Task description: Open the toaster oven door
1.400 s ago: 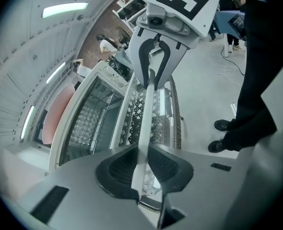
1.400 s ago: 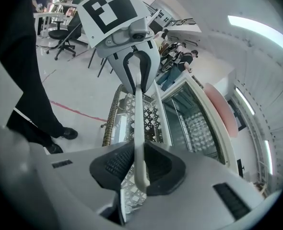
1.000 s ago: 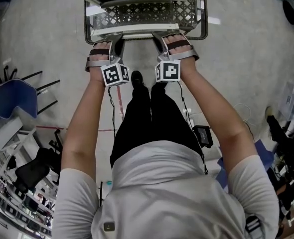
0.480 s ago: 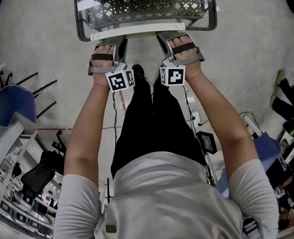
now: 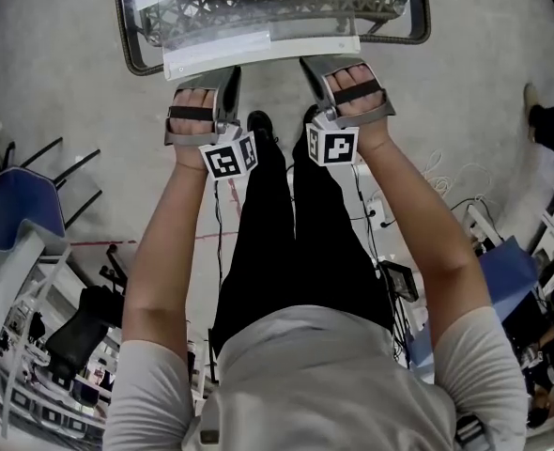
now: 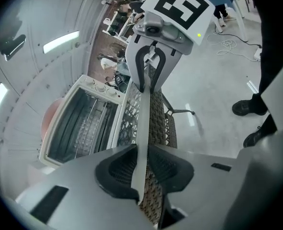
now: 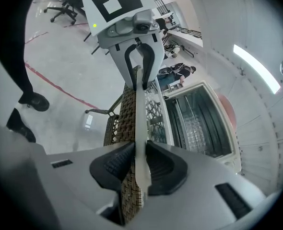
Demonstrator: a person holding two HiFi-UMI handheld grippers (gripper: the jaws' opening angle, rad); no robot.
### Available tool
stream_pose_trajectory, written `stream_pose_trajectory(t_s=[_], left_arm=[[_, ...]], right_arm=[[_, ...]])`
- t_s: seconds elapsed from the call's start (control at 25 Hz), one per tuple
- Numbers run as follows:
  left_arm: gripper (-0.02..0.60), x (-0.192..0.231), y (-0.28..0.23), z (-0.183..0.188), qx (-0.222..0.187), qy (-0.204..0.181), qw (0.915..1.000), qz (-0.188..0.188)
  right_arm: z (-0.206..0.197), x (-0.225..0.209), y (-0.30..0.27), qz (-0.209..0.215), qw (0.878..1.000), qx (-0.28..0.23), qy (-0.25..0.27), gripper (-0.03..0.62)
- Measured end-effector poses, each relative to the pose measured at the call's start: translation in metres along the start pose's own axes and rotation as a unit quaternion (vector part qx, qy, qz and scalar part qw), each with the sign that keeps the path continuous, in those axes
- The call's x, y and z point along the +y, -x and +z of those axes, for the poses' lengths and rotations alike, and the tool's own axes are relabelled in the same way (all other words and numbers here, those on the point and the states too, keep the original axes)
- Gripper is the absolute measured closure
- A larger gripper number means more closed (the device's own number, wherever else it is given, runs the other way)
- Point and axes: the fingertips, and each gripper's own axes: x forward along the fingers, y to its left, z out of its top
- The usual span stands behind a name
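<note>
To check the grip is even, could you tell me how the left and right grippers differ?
The left gripper clamps the left of the handle, the right gripper its right. In the head view the left gripper sits lower than the right gripper. Both are shut on the handle.

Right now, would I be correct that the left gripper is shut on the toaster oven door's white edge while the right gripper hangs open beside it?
Not quite. The right gripper is not open: the right gripper view shows it clamped on the door's white edge too. The left gripper is shut on it, as you said.
</note>
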Motion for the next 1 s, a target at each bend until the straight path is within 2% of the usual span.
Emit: stream_pose_trajectory(t_s=[0.2,0.36,0.56,0.84,1.0], left_arm=[[0.489,-0.016,-0.008,-0.005,-0.001,-0.003,0.9999,0.014],[0.489,-0.034,-0.015,-0.009,0.003,0.000,0.9999,0.010],[0.489,-0.038,-0.023,-0.011,-0.007,0.006,0.9995,0.030],[0.489,-0.041,-0.024,-0.012,-0.009,0.014,0.9993,0.033],[0.489,-0.042,-0.022,-0.013,-0.008,0.024,0.9994,0.021]], right_arm=[[-0.004,0.016,-0.010,-0.024,1.000,0.006,-0.006,0.510],[-0.008,0.035,-0.017,-0.028,1.000,0.001,-0.005,0.496],[-0.010,0.039,-0.024,-0.044,0.999,-0.005,-0.012,0.493],[-0.010,0.043,-0.025,-0.044,0.999,-0.002,-0.020,0.492],[-0.009,0.043,-0.024,-0.032,0.999,-0.001,-0.034,0.481]])
